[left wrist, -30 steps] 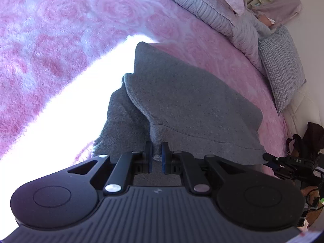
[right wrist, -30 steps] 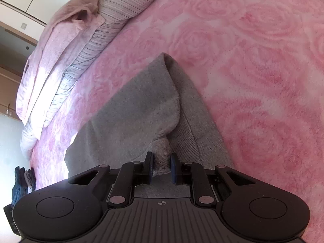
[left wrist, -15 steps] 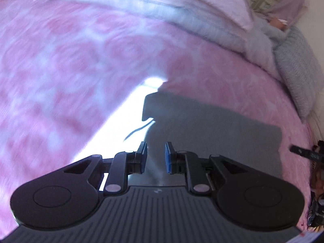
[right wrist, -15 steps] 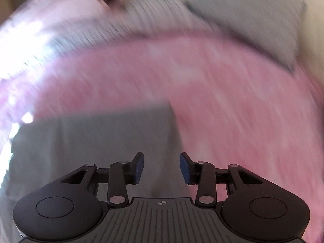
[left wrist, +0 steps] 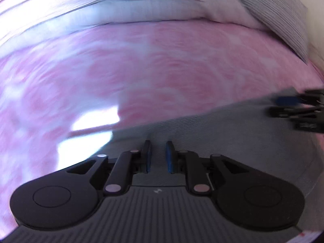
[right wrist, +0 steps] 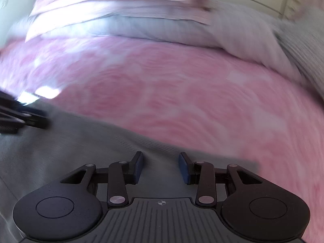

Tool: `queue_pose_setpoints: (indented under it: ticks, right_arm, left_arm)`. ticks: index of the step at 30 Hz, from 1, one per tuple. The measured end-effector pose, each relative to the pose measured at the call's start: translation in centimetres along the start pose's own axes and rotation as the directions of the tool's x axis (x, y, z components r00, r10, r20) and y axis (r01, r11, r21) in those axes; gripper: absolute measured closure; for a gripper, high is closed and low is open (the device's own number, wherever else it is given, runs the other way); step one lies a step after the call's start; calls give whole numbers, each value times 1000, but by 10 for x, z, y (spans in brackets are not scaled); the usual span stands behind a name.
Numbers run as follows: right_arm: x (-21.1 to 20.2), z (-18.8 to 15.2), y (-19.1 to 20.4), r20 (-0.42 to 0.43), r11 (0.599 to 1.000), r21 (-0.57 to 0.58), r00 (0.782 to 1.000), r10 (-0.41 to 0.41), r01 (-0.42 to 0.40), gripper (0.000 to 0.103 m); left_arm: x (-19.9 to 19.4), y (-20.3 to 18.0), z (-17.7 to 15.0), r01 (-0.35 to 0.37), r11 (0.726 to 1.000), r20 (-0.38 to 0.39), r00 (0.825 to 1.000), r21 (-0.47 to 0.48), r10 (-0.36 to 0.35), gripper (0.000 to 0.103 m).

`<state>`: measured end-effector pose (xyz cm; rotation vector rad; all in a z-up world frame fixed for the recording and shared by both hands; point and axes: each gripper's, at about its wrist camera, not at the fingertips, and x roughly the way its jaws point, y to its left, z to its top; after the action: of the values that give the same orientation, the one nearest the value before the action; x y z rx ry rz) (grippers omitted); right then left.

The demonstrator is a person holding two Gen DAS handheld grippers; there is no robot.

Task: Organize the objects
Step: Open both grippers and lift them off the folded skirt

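Note:
A grey knitted garment (left wrist: 232, 141) lies spread flat on the pink rose-patterned bed cover (left wrist: 162, 70). My left gripper (left wrist: 158, 156) hovers over its far left edge. Its jaws are closing, a narrow gap still shows, and nothing is between the pads. In the right wrist view the same garment (right wrist: 60, 141) fills the lower left. My right gripper (right wrist: 161, 168) hangs over its far edge near the right corner, jaws wide apart but closing, with nothing between them. Each gripper shows at the edge of the other's view: the right one (left wrist: 293, 109), the left one (right wrist: 20, 117). Both views are motion-blurred.
Folded pink and grey striped bedding (left wrist: 141, 10) is piled along the far side of the bed (right wrist: 182, 91). A grey checked pillow (left wrist: 283, 20) lies at the far right. A bright sun patch (left wrist: 91, 129) falls on the cover left of the garment.
Both grippers have let go of the grey garment folds they were pinching. The garment now lies flat. Both views have rolled and swung toward the piled bedding.

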<state>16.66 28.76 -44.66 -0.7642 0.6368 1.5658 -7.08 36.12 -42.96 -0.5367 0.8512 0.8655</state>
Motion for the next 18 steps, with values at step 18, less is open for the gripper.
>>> queue_pose_setpoints:
  ticks: [18]
  right_arm:
    - [-91,-62,5,-177,993,111,982,62,-43,68]
  left_arm:
    - [-82,-10,-81,33,993,-102,994,-112,-45,83]
